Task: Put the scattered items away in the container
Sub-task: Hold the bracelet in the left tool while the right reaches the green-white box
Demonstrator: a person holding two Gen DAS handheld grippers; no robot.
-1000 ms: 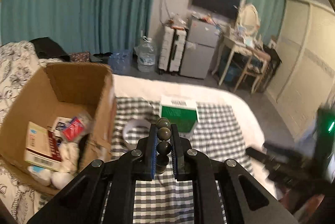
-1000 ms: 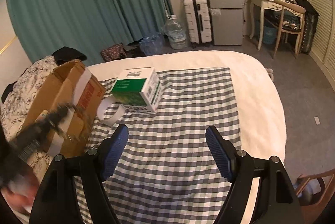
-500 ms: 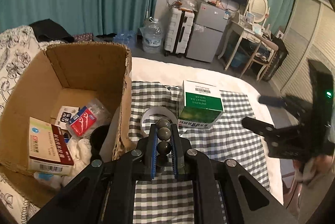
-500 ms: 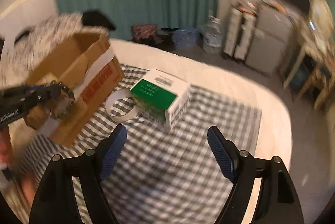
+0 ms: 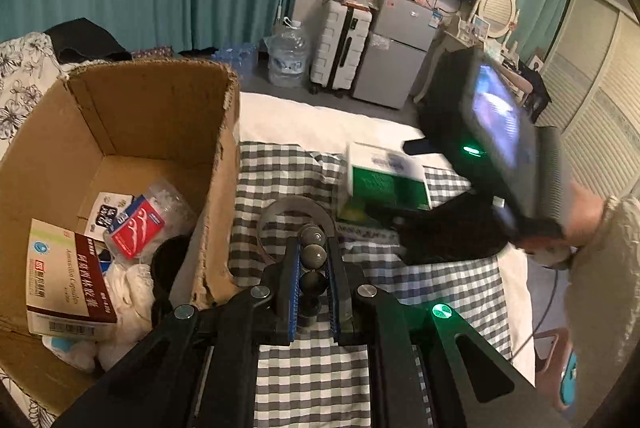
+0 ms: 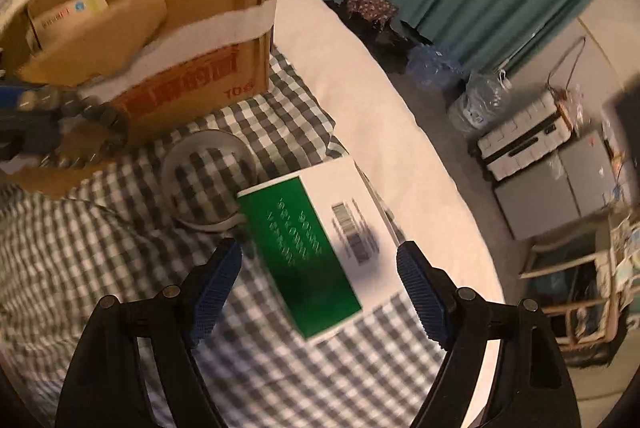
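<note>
My left gripper [image 5: 313, 260] is shut on a dark bead bracelet [image 5: 312, 256] and holds it just right of the open cardboard box [image 5: 168, 96], above the checked cloth. The box holds a medicine carton [image 5: 64, 276], a red packet [image 5: 138, 228] and white cloth. My right gripper [image 6: 320, 288] is open, its jaws either side of the green and white box [image 6: 316, 248] lying on the cloth; that box also shows in the left wrist view [image 5: 384, 180]. A roll of tape [image 6: 208, 180] lies between the two boxes. The left gripper with the beads shows blurred in the right wrist view [image 6: 60, 124].
The checked cloth [image 5: 320, 388] covers a white bed [image 6: 360, 100]. Teal curtains, a suitcase [image 5: 340, 44], a water bottle [image 5: 286, 56], a small fridge and a dressing table stand on the floor beyond the bed.
My right gripper has swung down and forward over the green and white box. My left gripper, still holding the beads, has moved closer to the cardboard box.
</note>
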